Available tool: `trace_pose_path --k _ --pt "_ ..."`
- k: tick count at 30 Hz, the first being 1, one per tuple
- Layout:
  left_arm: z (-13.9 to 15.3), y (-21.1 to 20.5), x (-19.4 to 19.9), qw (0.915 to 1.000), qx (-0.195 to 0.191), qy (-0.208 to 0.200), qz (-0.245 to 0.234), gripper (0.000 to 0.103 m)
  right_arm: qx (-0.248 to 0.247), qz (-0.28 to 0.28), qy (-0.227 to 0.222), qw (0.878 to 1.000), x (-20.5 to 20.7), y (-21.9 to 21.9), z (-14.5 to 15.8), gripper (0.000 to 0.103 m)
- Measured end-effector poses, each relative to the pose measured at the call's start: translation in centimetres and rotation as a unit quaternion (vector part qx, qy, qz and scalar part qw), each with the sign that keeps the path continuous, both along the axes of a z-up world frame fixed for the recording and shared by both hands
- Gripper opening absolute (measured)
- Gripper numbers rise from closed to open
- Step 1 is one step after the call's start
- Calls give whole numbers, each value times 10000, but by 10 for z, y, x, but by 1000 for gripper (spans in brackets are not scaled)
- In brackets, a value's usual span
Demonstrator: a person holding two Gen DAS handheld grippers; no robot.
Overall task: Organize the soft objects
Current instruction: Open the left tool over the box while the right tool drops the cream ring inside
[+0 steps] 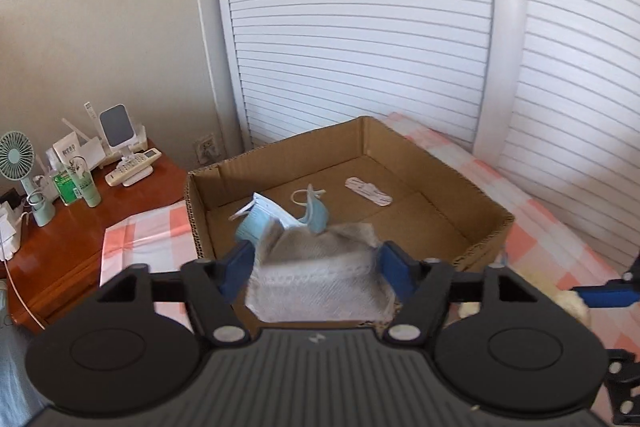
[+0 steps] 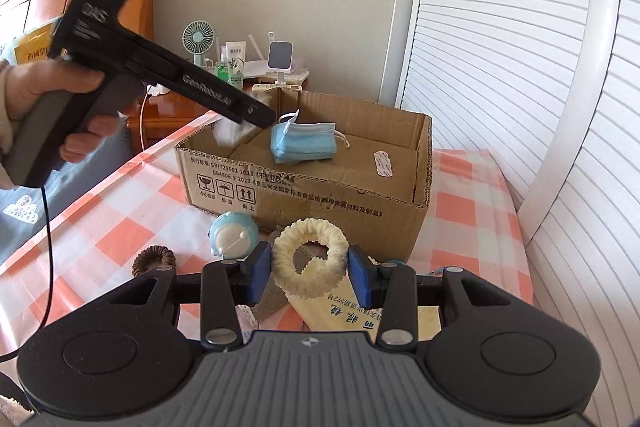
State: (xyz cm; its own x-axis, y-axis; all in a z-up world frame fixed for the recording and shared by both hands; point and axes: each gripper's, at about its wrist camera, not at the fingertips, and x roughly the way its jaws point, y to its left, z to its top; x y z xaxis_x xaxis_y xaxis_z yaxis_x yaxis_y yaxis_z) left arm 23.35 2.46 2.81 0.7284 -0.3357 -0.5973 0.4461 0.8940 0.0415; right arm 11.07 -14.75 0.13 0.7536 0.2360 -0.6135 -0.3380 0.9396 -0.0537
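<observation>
My left gripper [image 1: 316, 267] is open over the near wall of the cardboard box [image 1: 436, 155]. A white gauze-like cloth [image 1: 320, 279] lies blurred between its blue fingers, over the box. A blue face mask [image 1: 276, 219] and a small plaster strip [image 1: 368, 191] lie in the box. My right gripper [image 2: 308, 273] is open around a cream fluffy hair ring [image 2: 310, 259] on the checked bedcover, its pads just off the ring's sides. The left gripper also shows in the right wrist view [image 2: 256, 113], over the box [image 2: 320, 203], with the mask [image 2: 302, 143] inside.
A pale blue round pouch [image 2: 234, 235], a brown hair tie [image 2: 154, 261], a grey cloth [image 2: 272, 295] and a yellow packet [image 2: 340, 315] lie on the bed before the box. A wooden nightstand [image 1: 60, 239] holds a fan and bottles. White louvred doors [image 1: 360, 27] stand behind.
</observation>
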Motion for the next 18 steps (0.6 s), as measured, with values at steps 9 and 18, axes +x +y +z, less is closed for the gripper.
trace_pose_path --k 9,18 --pt "-12 9 -7 9992 70 75 377 99 -11 -88 -6 10000 14 -4 4 47" --pt "-4 14 -47 9955 193 213 902 102 128 -148 -146 9997 62 -1 29 47"
